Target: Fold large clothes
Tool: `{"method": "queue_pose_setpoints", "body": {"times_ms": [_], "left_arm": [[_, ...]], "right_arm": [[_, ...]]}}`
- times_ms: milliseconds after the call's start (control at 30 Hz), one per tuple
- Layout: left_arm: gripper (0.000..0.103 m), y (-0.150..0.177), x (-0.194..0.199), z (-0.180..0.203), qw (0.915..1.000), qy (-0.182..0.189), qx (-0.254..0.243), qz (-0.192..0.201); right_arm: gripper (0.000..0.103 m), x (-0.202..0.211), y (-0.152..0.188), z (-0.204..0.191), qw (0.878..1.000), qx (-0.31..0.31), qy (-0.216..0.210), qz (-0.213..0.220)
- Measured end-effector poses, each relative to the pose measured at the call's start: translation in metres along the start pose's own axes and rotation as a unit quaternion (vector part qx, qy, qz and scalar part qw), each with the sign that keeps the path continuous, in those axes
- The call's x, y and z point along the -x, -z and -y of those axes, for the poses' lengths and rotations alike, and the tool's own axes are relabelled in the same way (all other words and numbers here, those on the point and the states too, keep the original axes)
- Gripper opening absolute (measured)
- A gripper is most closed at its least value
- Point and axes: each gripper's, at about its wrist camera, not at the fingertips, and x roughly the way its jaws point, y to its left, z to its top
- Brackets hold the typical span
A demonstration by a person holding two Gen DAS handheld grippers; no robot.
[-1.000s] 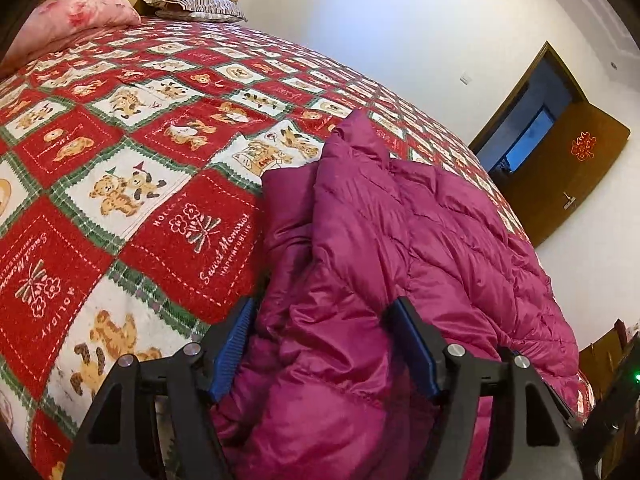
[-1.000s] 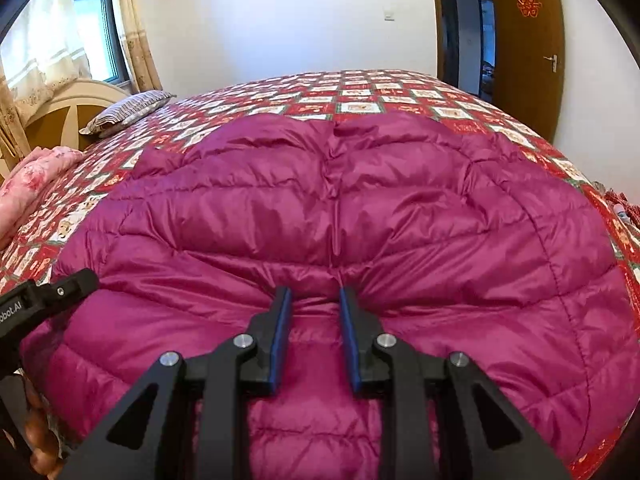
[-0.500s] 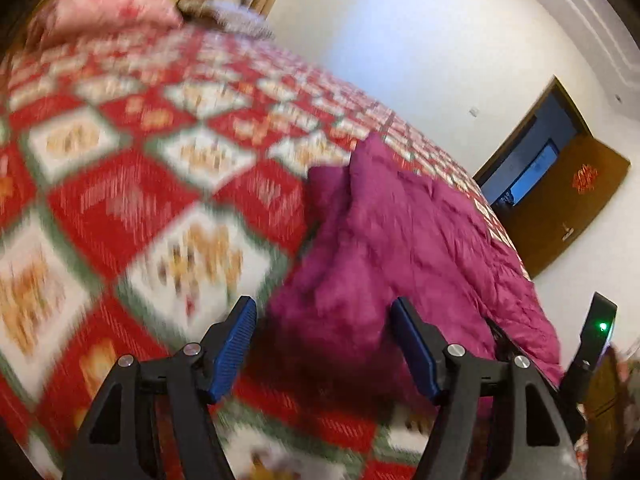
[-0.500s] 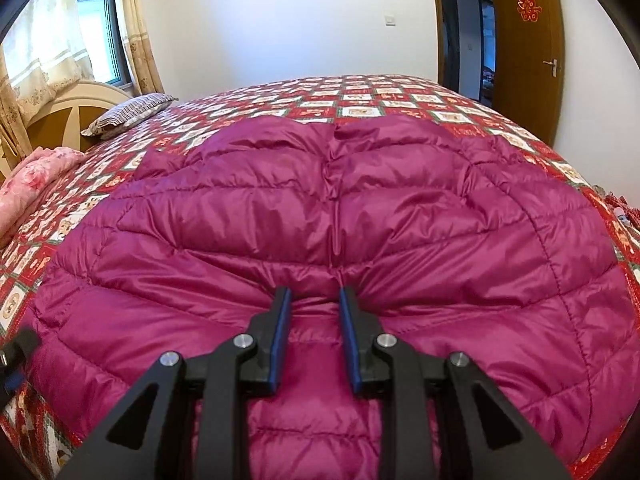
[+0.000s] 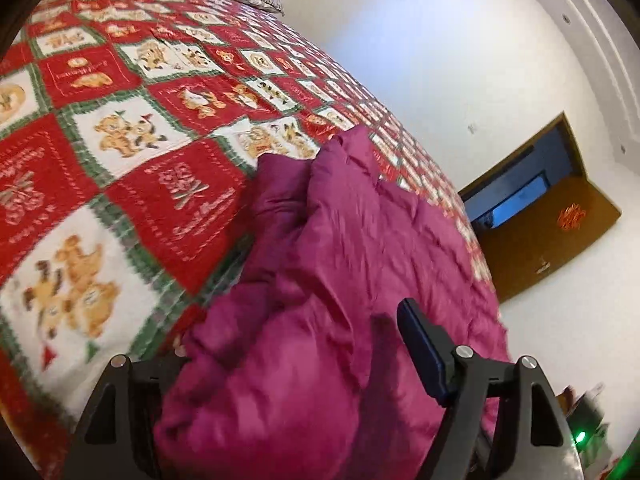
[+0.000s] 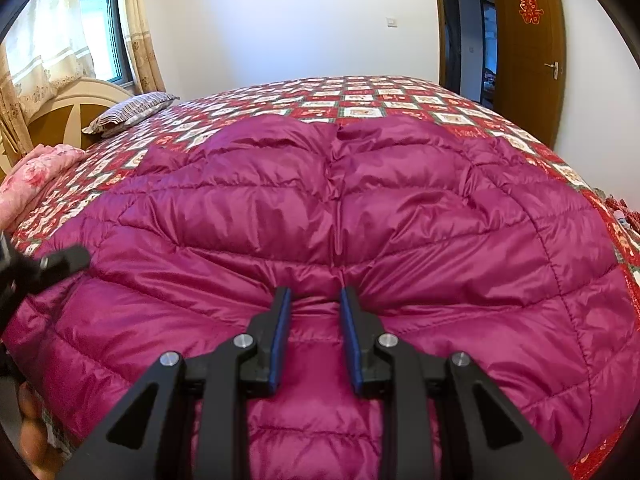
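A magenta quilted down jacket (image 6: 360, 216) lies spread on the bed, and it also shows in the left wrist view (image 5: 360, 264). My right gripper (image 6: 314, 300) is shut on a pinch of the jacket's near edge. My left gripper (image 5: 296, 340) is open wide at the jacket's left corner; bunched fabric lies between the jaws and covers the left finger, and the right finger (image 5: 420, 340) stands clear. The left gripper also shows at the left edge of the right wrist view (image 6: 60, 260).
The bed has a red, white and green patchwork quilt (image 5: 120, 128). A striped pillow (image 6: 128, 112) and a pink floral bundle (image 6: 36, 172) lie by the headboard. A brown door (image 6: 528, 52) stands open at the far right.
My left gripper pulled back off the jacket, then came in again over its left corner, with fabric now between the open jaws. My right gripper kept its hold and stayed put.
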Motion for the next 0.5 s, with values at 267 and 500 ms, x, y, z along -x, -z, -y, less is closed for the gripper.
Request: {"method": "queue_pose_setpoints", "body": {"times_ms": [267,500], "left_arm": [[0.022,0.0,0.014,0.042,0.9914,0.031,-0.127,0.013],[0.022,0.023,0.03,0.123,0.9469,0.08,-0.311,0.017]], "right_arm": [[0.028,-0.004,-0.003,0.003,1.0,-0.007,-0.006,-0.011],[0.028,-0.006,-0.006,0.015,0.999,-0.028,-0.033,-0.022]]}}
